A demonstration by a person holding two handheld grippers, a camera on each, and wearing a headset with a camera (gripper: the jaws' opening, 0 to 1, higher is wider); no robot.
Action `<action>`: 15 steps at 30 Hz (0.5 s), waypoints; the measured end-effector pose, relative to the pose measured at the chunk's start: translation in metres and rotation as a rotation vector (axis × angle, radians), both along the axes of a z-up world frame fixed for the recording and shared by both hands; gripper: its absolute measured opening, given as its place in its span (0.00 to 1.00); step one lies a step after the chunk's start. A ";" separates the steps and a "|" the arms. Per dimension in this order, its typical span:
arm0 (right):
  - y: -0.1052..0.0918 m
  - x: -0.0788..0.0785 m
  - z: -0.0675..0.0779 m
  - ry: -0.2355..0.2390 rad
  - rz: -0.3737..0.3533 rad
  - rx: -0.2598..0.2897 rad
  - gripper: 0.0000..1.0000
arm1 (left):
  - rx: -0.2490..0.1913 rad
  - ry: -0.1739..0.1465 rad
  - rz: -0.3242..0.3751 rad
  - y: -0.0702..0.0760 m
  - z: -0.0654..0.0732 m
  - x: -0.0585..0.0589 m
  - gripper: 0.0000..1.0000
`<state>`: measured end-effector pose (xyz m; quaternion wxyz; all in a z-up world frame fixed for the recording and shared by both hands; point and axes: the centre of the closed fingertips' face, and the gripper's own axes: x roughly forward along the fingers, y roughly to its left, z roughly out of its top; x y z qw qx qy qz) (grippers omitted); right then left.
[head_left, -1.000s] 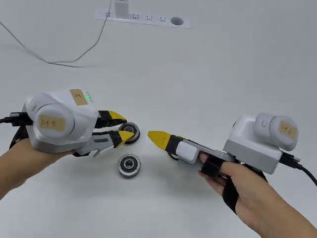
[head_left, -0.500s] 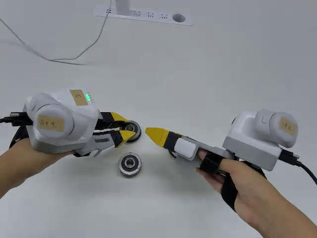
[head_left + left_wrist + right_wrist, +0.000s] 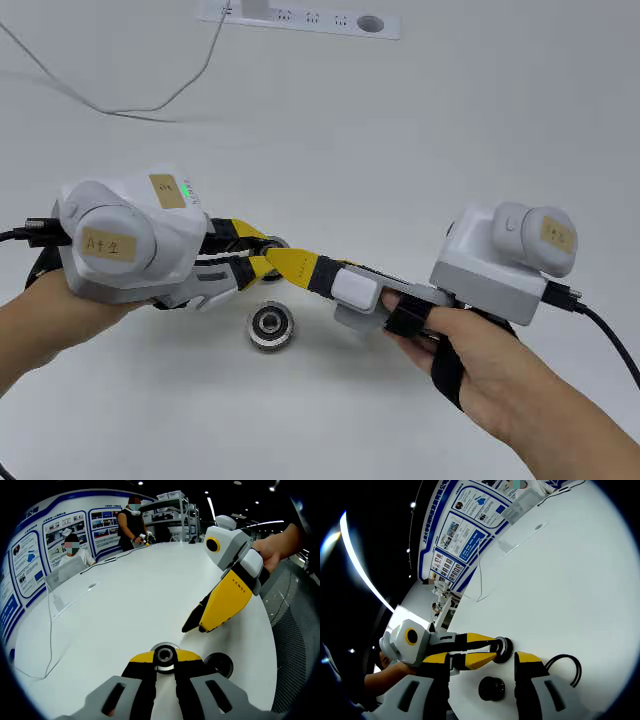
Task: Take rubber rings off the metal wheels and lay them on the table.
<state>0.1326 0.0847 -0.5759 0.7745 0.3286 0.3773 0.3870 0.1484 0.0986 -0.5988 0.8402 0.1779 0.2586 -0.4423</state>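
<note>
1. The white surface (image 3: 450, 130) is carrying everything and stretching well beyond both pairs of fingers.
2. The left gripper (image 3: 258, 250) is clamping its yellow fingers (image 3: 142, 657) from two sides on a small metal wheel (image 3: 165, 656), right at the tips.
3. The right gripper (image 3: 195, 626) is holding its fingers apart, with the tips just beside the clamped wheel.
4. A second wheel (image 3: 270, 325) is lying flat near the left fingers, off to one side, with a dark band apparently running around its rim.
5. One black rubber ring (image 3: 565, 669) is lying loose on the surface just outside one right finger.
6. The rings are probably soft, stretchy and grippy, and they are likely sitting tight on stiff, smooth, fairly heavy wheels. The rubber's outer edge looks like the best place to pinch. I cannot tell whether the clamped wheel is wearing a ring.
</note>
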 end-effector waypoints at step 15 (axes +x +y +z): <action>0.018 -0.003 -0.007 0.030 0.027 0.022 0.56 | -0.015 0.007 -0.008 0.001 -0.001 -0.005 0.13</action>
